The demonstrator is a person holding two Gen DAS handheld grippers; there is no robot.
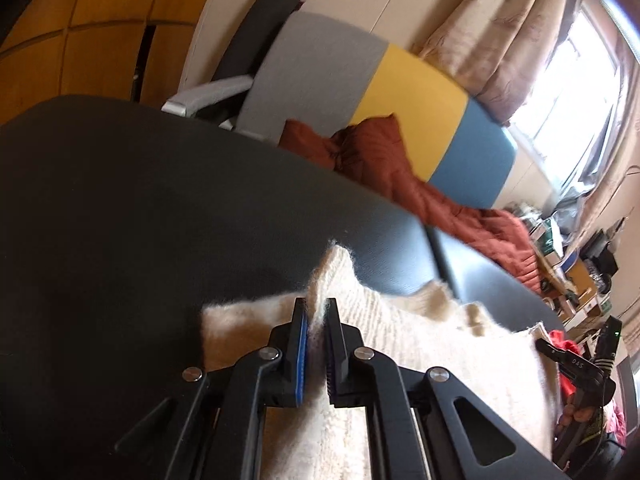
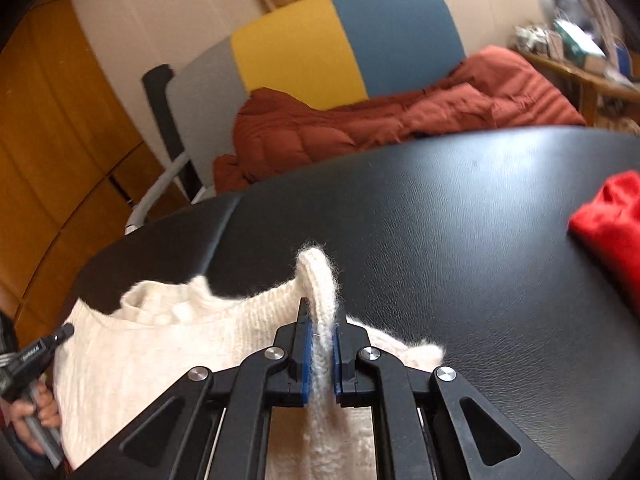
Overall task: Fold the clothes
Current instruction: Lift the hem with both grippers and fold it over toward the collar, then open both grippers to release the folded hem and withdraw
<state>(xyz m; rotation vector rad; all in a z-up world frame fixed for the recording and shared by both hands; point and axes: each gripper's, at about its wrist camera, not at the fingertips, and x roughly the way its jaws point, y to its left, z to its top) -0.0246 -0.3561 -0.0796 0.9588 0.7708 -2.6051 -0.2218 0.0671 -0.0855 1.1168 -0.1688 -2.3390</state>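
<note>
Table [image 2: 460,220]: black padded top filling both views; a seam crosses it on the left.
Sweater [image 2: 160,344]: cream knit at the near edge, stretched left to right between the two tools; that is its long axis, and the bare black surface lies beyond it, on the far side.
Red garment [image 2: 612,216]: on the table to the right, well apart from the sweater.
Left gripper [image 1: 316,308]: jaws pinched on a raised fold at the sweater's left end.
Right gripper [image 2: 322,320]: jaws clamped on an upstanding ridge of knit at the right end.
Key relation: the cloth hangs toward the person from both pinch points, so I judge a fold would carry this edge forward across the table; each hand owns its own end, neither is nearer.
Left view only: the knit's spread toward the other tool, seen at the right.
Right view only: the collar-like dip between the grips, and the open table to the far right.
</note>
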